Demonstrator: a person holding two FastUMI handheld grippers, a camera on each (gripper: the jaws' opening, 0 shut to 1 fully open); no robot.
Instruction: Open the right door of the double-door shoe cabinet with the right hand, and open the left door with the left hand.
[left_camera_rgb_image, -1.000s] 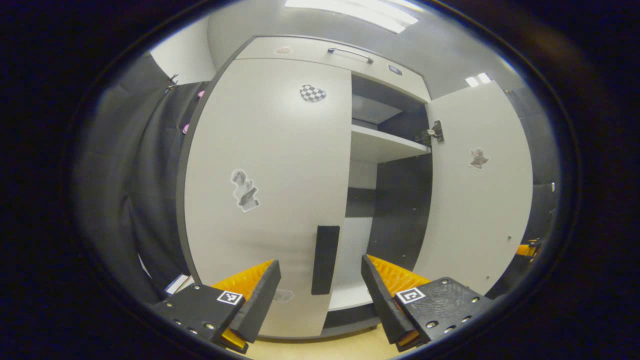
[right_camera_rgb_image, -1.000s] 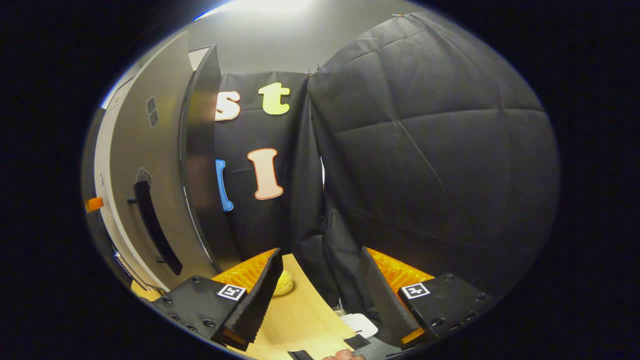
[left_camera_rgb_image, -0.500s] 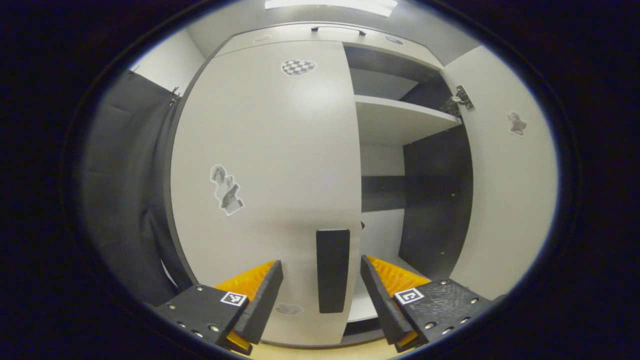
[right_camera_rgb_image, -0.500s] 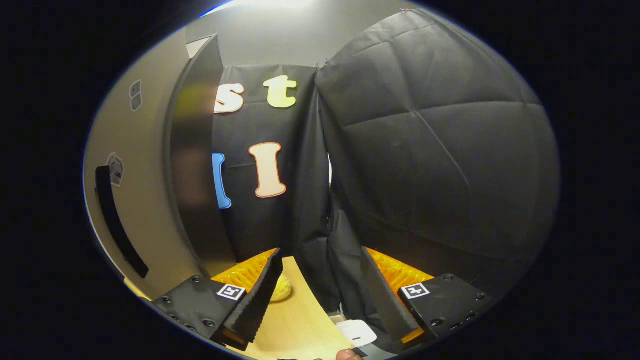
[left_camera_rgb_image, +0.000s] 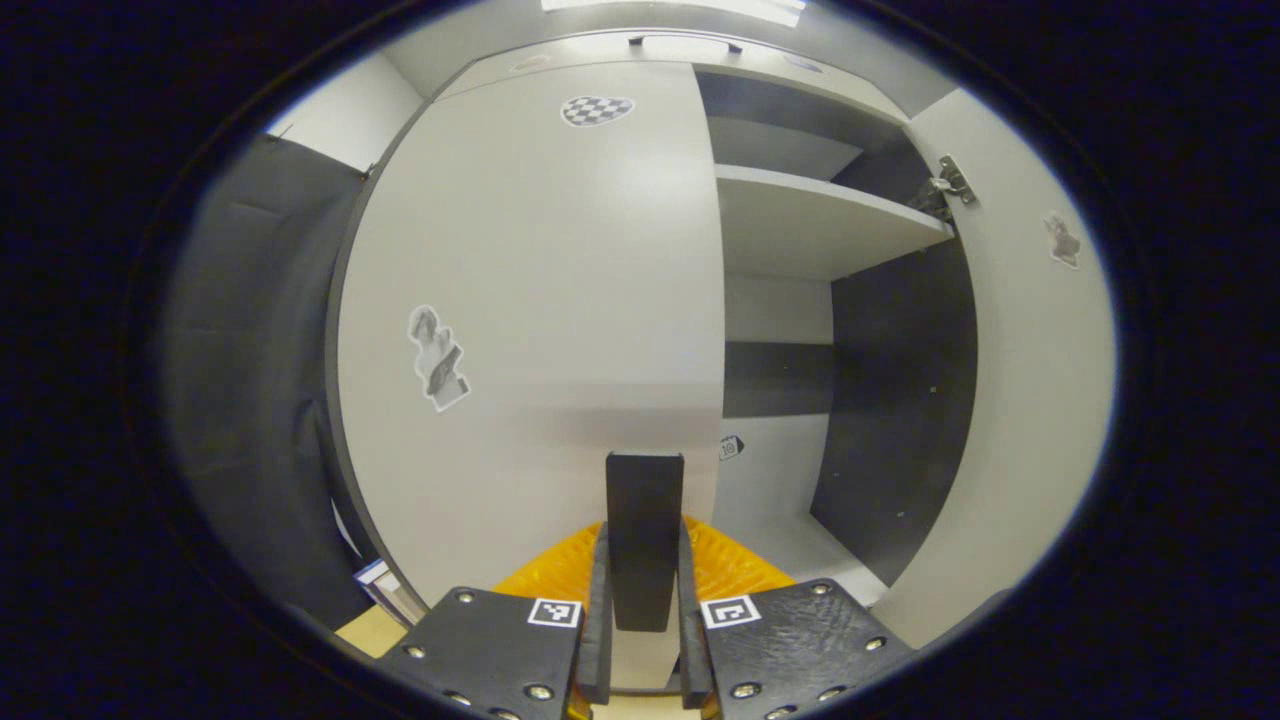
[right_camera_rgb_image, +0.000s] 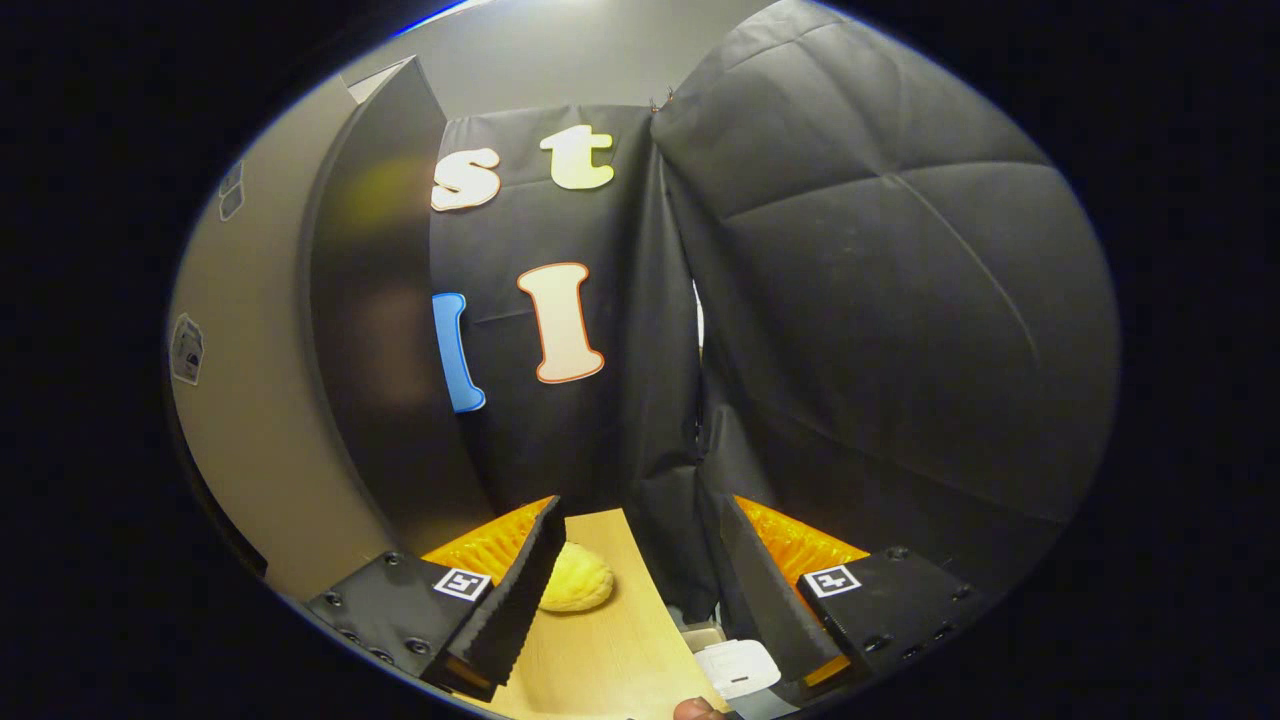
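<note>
In the left gripper view, the left gripper (left_camera_rgb_image: 641, 610) has its jaws drawn narrow around the dark vertical handle (left_camera_rgb_image: 644, 535) of the left door (left_camera_rgb_image: 540, 300). The handle stands upright between the two fingers, and both fingers appear to press on its sides, low on the bar. This grip makes sense: the handle sits at the door's free edge, far from the hinge, so a pull there turns the door with little force. The left door itself seems closed, flat in front of the jaws and reaching up and to the left of them.

To the right of the jaws the cabinet is already open. A pale shelf (left_camera_rgb_image: 820, 215) and the dark inner wall (left_camera_rgb_image: 895, 400) are seen, and the right door (left_camera_rgb_image: 1030, 380) is swung outward at the far right, with its hinge (left_camera_rgb_image: 948, 180) near the top. So the right half of the task looks finished, and the left door is the step in hand.

In the right gripper view, the right gripper (right_camera_rgb_image: 640, 600) has its jaws wide and holds nothing. It is turned away from the cabinet, probably to leave room. Ahead of the jaws is the booth's black cloth wall (right_camera_rgb_image: 880, 300); to the left of them stands the open door's edge (right_camera_rgb_image: 375, 330). Just beside the left finger, a small yellow object (right_camera_rgb_image: 575, 585) lies on the wooden floor (right_camera_rgb_image: 610, 660); what it is cannot be told.
</note>
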